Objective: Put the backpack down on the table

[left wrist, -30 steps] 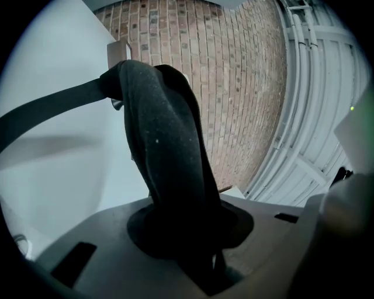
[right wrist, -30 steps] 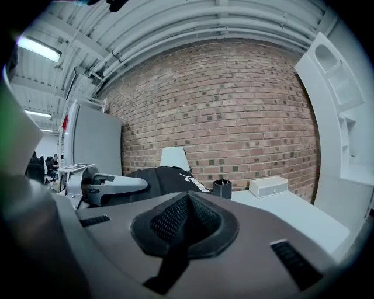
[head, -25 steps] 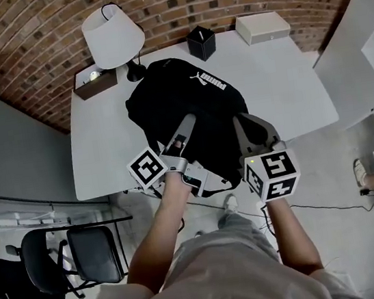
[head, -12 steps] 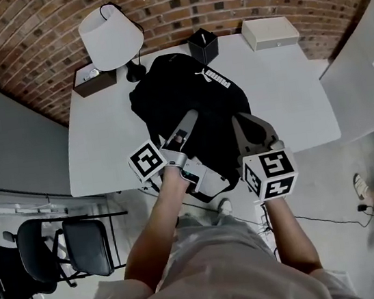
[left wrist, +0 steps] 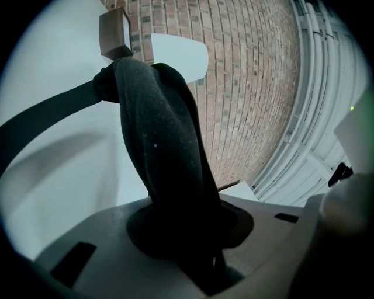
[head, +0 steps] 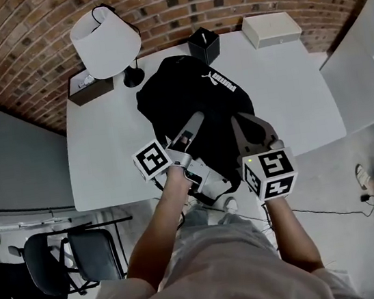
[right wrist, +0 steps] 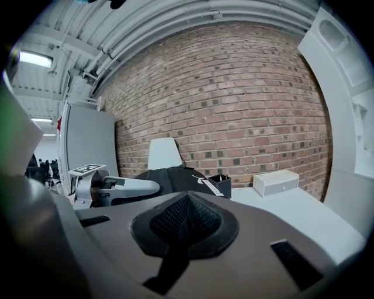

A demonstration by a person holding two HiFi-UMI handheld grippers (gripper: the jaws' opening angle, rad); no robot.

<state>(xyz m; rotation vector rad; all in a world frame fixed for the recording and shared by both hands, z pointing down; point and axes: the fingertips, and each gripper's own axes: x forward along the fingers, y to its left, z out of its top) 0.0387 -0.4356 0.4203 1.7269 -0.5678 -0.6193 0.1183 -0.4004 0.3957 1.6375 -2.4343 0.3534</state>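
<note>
The black backpack [head: 194, 99] with white lettering lies over the middle of the white table [head: 105, 157], its near end reaching the front edge. My left gripper [head: 195, 119] is shut on a thick padded black strap [left wrist: 163, 146], which rises from between the jaws in the left gripper view. My right gripper [head: 242, 122] is shut on a piece of black mesh [right wrist: 184, 225] at the pack's near right side. In the right gripper view the backpack [right wrist: 172, 175] and the left gripper [right wrist: 117, 188] show ahead. Whether the pack's full weight rests on the table I cannot tell.
At the back of the table stand a white lamp [head: 104, 43], a wooden box [head: 88, 84], a black pen holder [head: 203, 43] and a white box [head: 271, 28]. A black chair [head: 85, 256] stands on the floor at the left. A brick wall lies behind.
Both grippers have carried the backpack farther over the table toward the brick wall and a little lower. Both grips are unchanged.
</note>
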